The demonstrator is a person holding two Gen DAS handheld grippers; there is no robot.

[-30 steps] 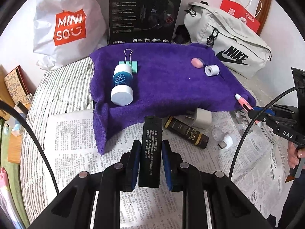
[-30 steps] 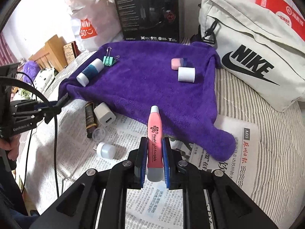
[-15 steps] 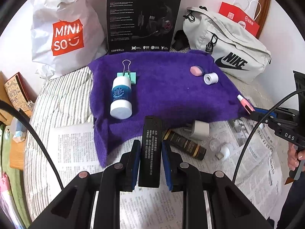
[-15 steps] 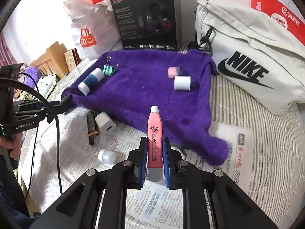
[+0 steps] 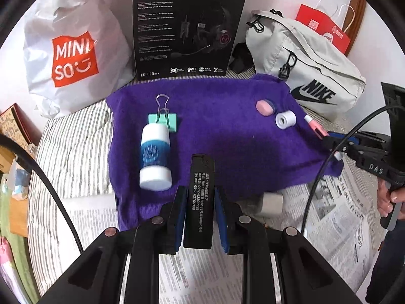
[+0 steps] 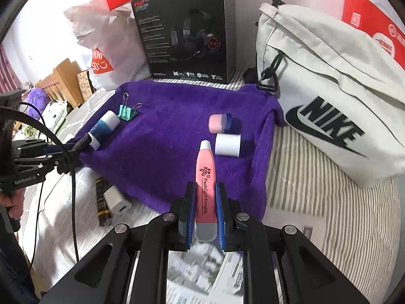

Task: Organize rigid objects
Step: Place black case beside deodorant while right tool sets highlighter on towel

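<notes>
My left gripper (image 5: 199,197) is shut on a black lighter (image 5: 200,192) and holds it over the front edge of the purple towel (image 5: 222,131). My right gripper (image 6: 205,197) is shut on a pink flashlight pen (image 6: 205,177) above the towel's (image 6: 164,136) right front part. On the towel lie a white and blue bottle (image 5: 155,155), a green binder clip (image 5: 163,119), a pink and blue eraser (image 5: 264,107) and a small white roll (image 5: 285,119). The right gripper with the pen also shows in the left wrist view (image 5: 326,139).
A white charger (image 6: 116,198) and a dark tube (image 6: 102,200) lie on newspaper (image 6: 76,215) before the towel. A black headset box (image 5: 189,25), a Miniso bag (image 5: 73,50) and a Nike bag (image 5: 303,68) stand behind it on the striped bed (image 5: 76,147).
Both grippers have moved forward over the towel with their objects still held. The pen tip now sits near the white roll; the lighter now sits over the towel's front edge.
</notes>
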